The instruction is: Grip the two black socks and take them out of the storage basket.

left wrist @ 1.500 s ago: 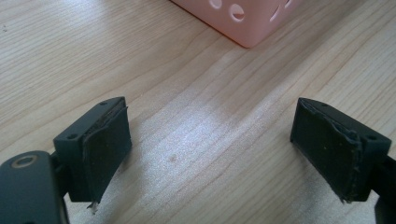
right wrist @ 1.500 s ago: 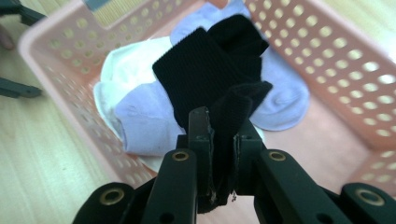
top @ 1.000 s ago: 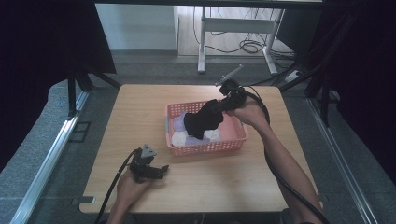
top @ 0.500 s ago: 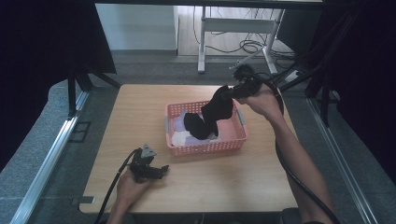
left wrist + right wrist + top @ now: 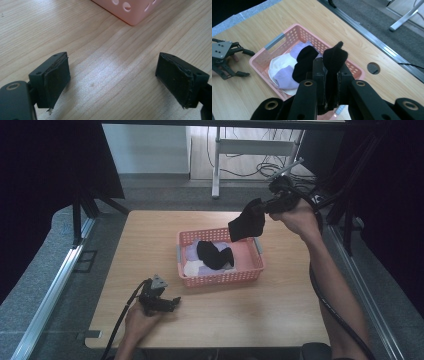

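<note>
Right, my right gripper (image 5: 261, 208) pinches a black sock (image 5: 246, 224) by its edge above the pink basket (image 5: 220, 279); it's soft, light, droopy, so I'd grip bunched fabric; left gripper (image 5: 172, 303) rests, jaws spread

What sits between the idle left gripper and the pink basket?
Nothing: bare table separates the left gripper from the basket, in the high view.

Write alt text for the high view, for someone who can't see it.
The right gripper holds a black sock in the air above a pink basket of socks on a wooden table. The left gripper rests open near the table's front edge.
</note>
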{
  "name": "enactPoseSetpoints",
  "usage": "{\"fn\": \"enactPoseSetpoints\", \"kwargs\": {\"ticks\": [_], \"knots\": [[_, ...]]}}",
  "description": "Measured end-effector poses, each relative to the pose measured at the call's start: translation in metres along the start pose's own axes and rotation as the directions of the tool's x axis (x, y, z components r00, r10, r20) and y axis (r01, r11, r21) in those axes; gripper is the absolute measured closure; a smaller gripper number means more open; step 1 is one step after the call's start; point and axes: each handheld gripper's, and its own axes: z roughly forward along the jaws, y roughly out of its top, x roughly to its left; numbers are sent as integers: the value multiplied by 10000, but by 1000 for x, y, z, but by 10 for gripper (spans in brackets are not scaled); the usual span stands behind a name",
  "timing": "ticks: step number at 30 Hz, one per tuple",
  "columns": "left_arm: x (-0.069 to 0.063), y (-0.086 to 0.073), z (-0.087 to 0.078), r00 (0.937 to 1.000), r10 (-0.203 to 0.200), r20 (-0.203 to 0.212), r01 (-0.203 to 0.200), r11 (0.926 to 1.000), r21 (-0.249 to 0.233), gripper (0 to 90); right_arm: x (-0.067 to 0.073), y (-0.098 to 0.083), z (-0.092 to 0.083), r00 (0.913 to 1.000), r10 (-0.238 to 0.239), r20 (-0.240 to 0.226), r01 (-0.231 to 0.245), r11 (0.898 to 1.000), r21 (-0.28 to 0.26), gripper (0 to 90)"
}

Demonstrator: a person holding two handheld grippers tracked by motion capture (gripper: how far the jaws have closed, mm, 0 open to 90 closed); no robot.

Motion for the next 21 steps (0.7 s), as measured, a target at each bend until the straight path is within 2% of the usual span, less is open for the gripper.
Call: {"fn": "enactPoseSetpoints", "kwargs": {"ticks": [10, 21], "knots": [[0, 0, 0, 10000, -2, 1, 2, 10000, 1, 119, -15, -8, -20, 9987, 215, 459, -210, 9997, -118, 820], [0, 0, 0, 10000, -17, 3, 17, 10000, 0, 119, -41, -33, -48, 9865, 926, 1350, -917, 9957, -130, 820]]}}
